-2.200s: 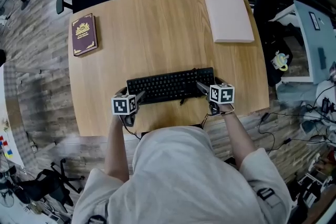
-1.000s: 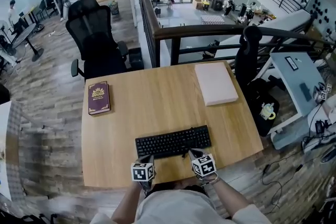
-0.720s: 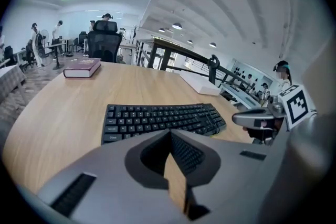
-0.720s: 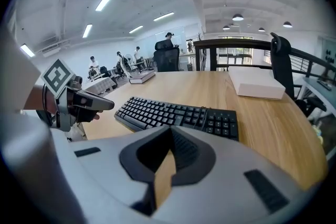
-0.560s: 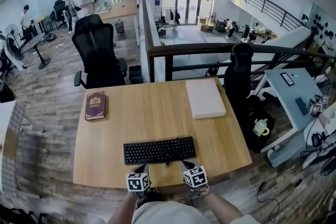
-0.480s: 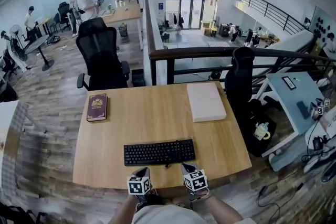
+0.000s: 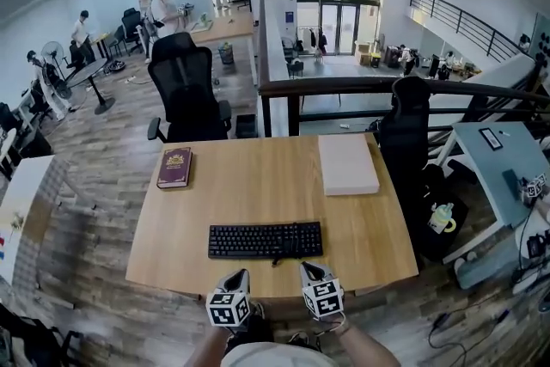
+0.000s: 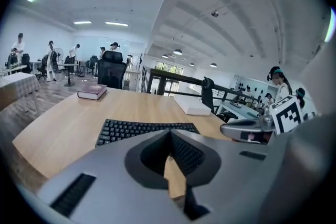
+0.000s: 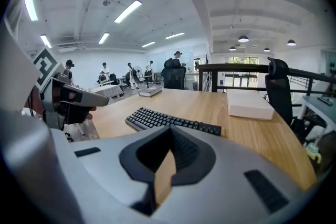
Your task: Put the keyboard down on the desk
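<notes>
- The black keyboard [image 7: 265,240] is laid flat on the wooden desk [image 7: 258,193], close to the near edge and about midway along it, with its long side parallel to that edge.
- The left gripper [image 7: 240,275] is held over the near edge, below the left half of the keyboard in the head view. Its jaws are clenched together with nothing between them, and the keyboard is not touched.
- The right gripper [image 7: 308,269] is held over the same edge, below the keyboard's right half. Its jaws are likewise pressed together and empty, clear of the keyboard.
- A maroon book [image 7: 174,168] is seen near the far left corner.
- A flat white box [image 7: 347,163] is seen near the far right corner.
- A black office chair [image 7: 191,94] is placed beyond the far edge, toward the left.
</notes>
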Demonstrator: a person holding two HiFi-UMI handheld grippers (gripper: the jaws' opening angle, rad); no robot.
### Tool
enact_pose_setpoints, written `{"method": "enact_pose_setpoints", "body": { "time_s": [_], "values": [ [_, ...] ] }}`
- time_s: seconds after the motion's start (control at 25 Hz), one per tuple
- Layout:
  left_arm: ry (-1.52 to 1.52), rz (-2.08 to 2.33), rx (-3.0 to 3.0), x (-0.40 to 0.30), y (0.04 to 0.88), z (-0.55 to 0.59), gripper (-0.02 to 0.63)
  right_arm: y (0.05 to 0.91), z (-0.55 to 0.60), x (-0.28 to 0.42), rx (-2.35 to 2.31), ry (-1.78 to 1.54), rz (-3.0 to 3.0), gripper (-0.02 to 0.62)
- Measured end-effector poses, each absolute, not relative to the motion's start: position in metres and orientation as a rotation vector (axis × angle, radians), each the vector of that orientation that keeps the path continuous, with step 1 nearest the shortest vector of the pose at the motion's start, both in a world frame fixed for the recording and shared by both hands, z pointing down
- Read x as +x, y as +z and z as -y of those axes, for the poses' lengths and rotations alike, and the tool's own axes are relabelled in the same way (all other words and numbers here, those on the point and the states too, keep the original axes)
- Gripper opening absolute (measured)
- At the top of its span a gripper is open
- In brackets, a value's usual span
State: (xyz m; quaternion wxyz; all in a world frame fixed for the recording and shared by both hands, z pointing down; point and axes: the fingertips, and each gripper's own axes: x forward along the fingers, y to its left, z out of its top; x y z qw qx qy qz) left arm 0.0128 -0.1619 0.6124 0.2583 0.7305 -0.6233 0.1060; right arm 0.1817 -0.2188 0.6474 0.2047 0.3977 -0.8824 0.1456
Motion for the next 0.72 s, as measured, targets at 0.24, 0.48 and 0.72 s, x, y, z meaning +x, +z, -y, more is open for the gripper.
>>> {"method": "enact_pose_setpoints", "body": {
  "time_s": [0.24, 0.48, 0.72],
  "values": [
    [0.185, 1.816, 2.051, 0.003, 0.547, 0.172, 0.011, 0.582, 0.236, 0.17, 1.131, 0.275, 2.577, 0.003],
    [0.124, 1.948, 2.157, -0.01, 0.47, 0.199, 0.011, 0.497, 0.259, 0.164, 1.235, 0.114, 2.676, 0.003],
    [0.055, 1.976, 2.238, -0.017, 0.418, 0.22, 0.011, 0.429, 0.273, 0.157, 1.336, -0.011, 2.748, 0.003]
  ]
}}
